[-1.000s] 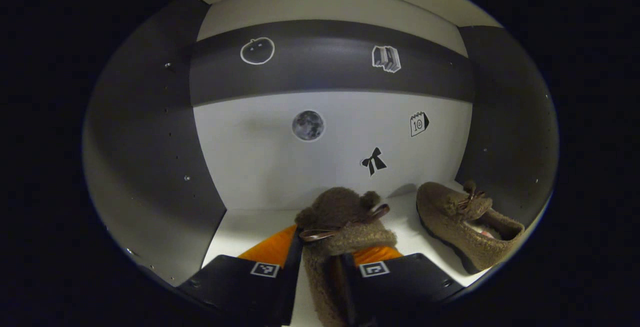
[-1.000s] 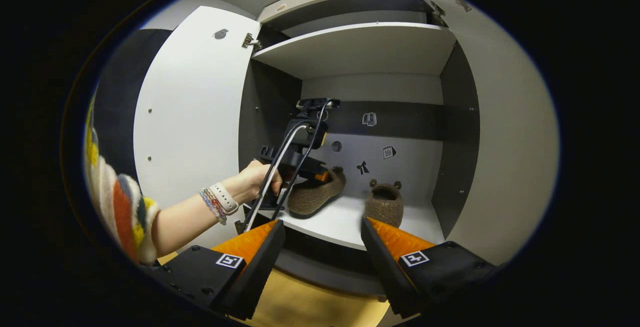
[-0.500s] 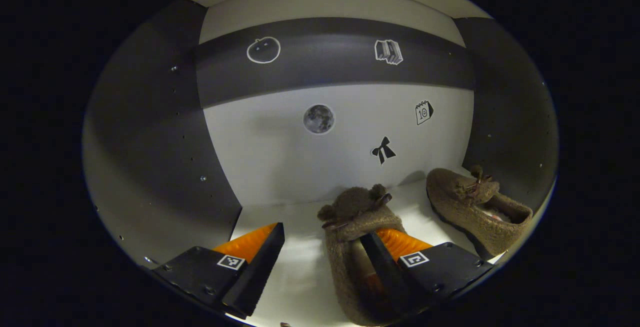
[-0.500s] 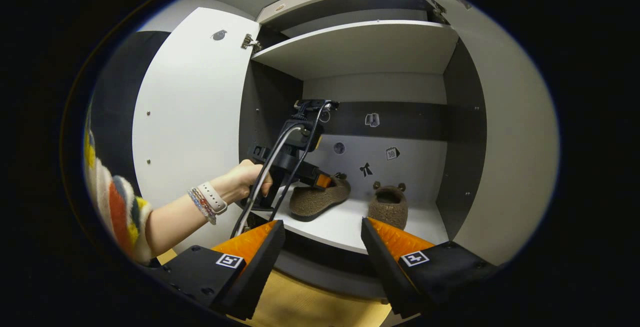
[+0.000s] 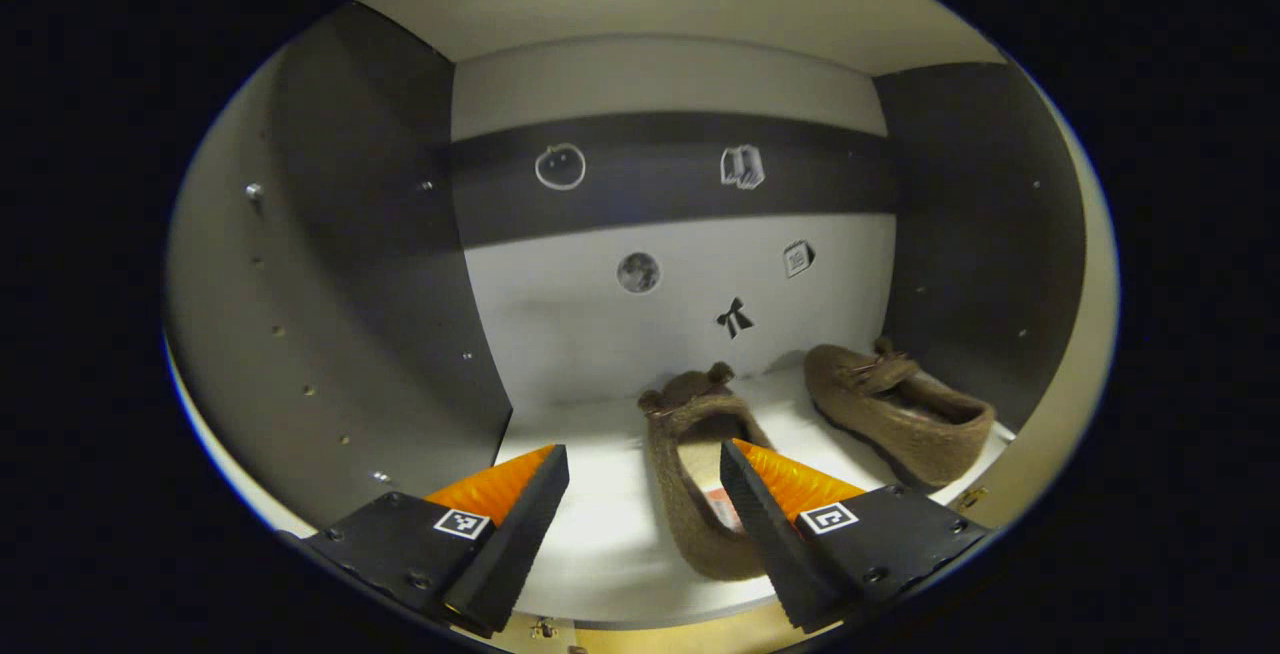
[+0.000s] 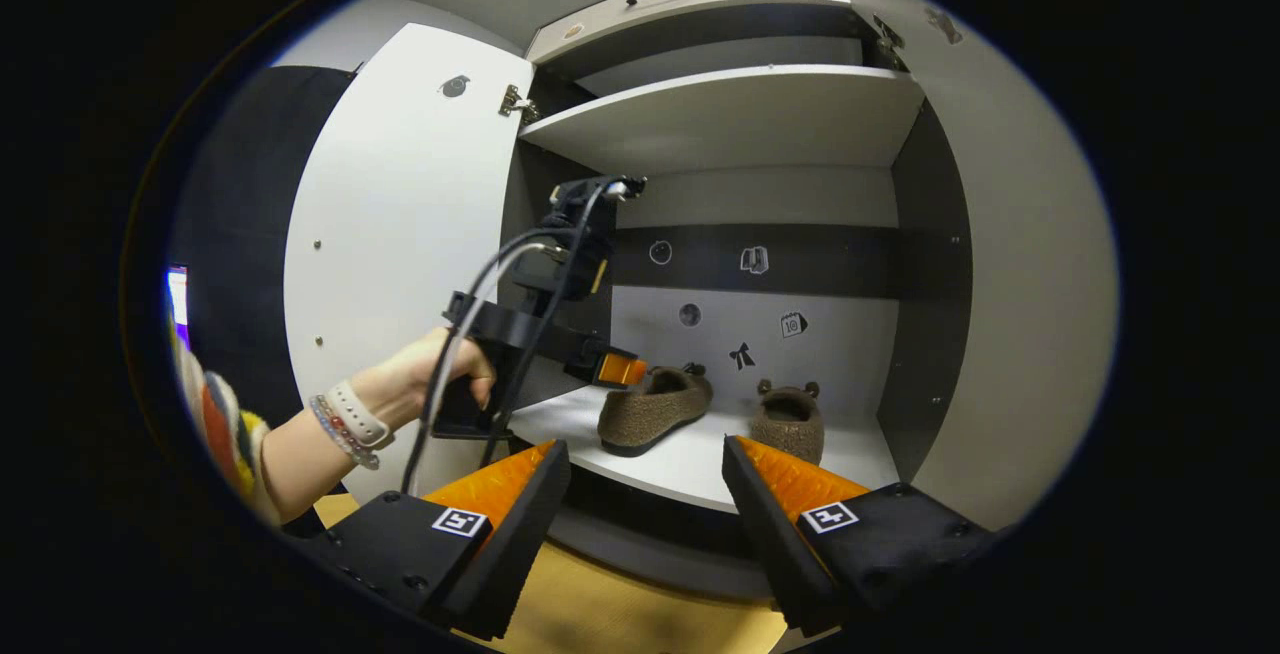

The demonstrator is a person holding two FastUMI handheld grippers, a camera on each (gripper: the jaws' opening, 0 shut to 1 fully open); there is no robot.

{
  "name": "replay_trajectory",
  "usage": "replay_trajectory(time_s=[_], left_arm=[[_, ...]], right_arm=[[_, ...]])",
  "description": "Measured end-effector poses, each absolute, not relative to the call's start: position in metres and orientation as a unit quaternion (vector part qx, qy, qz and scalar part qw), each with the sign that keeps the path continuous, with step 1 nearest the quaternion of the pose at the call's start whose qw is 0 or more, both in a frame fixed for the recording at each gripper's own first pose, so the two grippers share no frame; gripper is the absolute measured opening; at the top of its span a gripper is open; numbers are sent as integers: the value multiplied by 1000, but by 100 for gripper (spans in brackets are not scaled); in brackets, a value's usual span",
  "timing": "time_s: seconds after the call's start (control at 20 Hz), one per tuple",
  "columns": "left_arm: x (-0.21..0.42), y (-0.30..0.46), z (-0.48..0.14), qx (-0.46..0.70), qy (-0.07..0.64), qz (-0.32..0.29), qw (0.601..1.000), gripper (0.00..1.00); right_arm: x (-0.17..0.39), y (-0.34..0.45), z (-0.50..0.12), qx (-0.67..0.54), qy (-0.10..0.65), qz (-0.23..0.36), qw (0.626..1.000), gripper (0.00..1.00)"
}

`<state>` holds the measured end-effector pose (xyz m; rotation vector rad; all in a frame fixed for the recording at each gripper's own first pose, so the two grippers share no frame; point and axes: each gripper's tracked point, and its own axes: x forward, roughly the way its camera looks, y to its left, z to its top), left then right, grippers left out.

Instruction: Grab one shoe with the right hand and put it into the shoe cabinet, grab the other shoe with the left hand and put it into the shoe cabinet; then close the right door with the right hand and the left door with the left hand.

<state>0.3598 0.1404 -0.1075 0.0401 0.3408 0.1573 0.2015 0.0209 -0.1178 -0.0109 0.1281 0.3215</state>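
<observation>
Two brown slippers sit on the white shelf (image 5: 600,534) of the shoe cabinet (image 6: 930,264), both fuzzy and woolly in texture, with rounded toes. Through the left gripper view I see the nearer shoe (image 5: 695,474) with two small round ears at its toe and its opening facing me; the other shoe (image 5: 895,414) lies to its right, turned sideways, with a thin dark bow on top and a dark sole edge. They are near each other but apart. The cabinet's side walls are dark and matte with small peg holes, and the back panel is pale with a dark band across it, dotted with little stickers (a moon, a bow, a book among them).

My left hand-held gripper (image 5: 645,494) is spread wide and holds nothing; its right finger overlaps the eared shoe in the picture, though I cannot tell whether it touches. In the right gripper view I see that same left hand-held gripper (image 6: 610,369) at the cabinet's mouth, a hand (image 6: 430,384) around its grip, beaded bracelets and a pale watch strap on the wrist, cables trailing down.

My right hand-held gripper (image 6: 645,494) is also spread wide and empty, outside the cabinet below the shelf front. The left door (image 6: 400,224), smooth and white, stands open.
</observation>
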Motion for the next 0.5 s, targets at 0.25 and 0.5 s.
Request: replay_trajectory(time_s=[0.25, 0.5], left_arm=[[270, 95, -35, 11, 75, 31, 997, 96], [149, 46, -10, 14, 51, -28, 998, 100]], right_arm=[[168, 24, -91, -19, 42, 139, 989, 98], [99, 21, -55, -22, 15, 105, 994, 98]])
